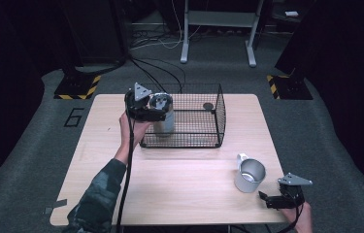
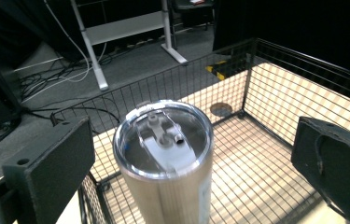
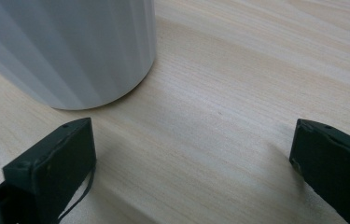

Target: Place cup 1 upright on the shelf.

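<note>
Steel tumbler (image 2: pixel 163 161), clear lid: upright at the near left corner of the wire basket (image 1: pixel 218 114), probably just placed there or about to be lifted out. Left gripper (image 1: pixel 151 110): jaws apart either side of it, not touching. Metal mug (image 1: pixel 249 175): near right of table (image 1: pixel 179 187). Right gripper (image 1: pixel 272 198): beside it, jaws wide and empty, likely waiting.

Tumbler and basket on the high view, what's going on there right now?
The left gripper is at the steel lidded tumbler, which stands in the wire basket; its jaws are wide open on either side, not clamping. The right gripper rests open on the table beside the metal mug, not touching it.
</note>
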